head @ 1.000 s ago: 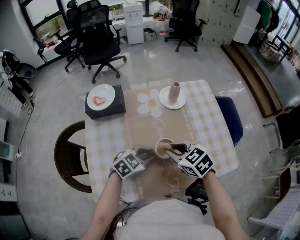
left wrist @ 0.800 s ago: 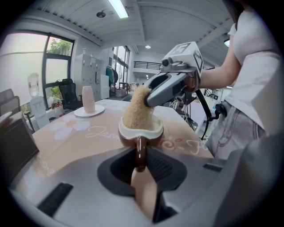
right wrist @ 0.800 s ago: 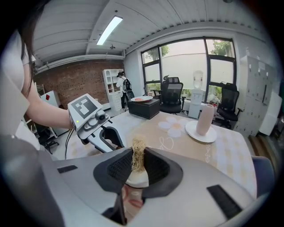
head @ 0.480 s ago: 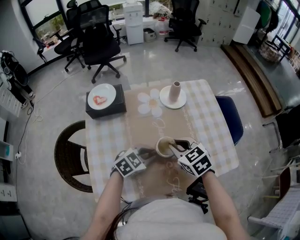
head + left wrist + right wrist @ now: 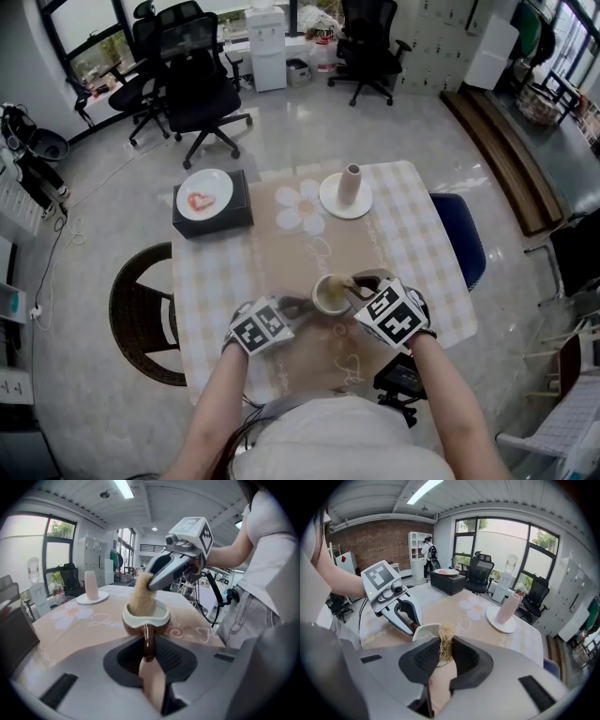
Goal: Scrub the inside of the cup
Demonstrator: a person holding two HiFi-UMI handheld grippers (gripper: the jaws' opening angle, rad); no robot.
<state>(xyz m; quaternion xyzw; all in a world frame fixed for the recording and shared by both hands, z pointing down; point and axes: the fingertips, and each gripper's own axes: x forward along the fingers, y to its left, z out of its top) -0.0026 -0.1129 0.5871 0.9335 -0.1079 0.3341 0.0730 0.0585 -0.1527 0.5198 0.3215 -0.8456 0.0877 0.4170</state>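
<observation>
A brown cup with a white inside stands on the table's near middle. My left gripper is shut on the cup's handle, with the cup just beyond its jaws. My right gripper comes in from the right, shut on a tan fibrous scrubber. The scrubber dips into the cup's mouth against the inner wall, with the right gripper angled down over the rim. In the right gripper view the cup sits partly hidden behind the jaws, and the left gripper stands beyond it.
A black box bearing a white plate with a red mark sits at the far left of the table. A white saucer with a pink cylinder stands far middle. A wicker chair is at the left, a blue chair at the right.
The right gripper has shifted slightly up and away and turned, moving the scrubber inside the cup. The left gripper and cup have stayed nearly still.
</observation>
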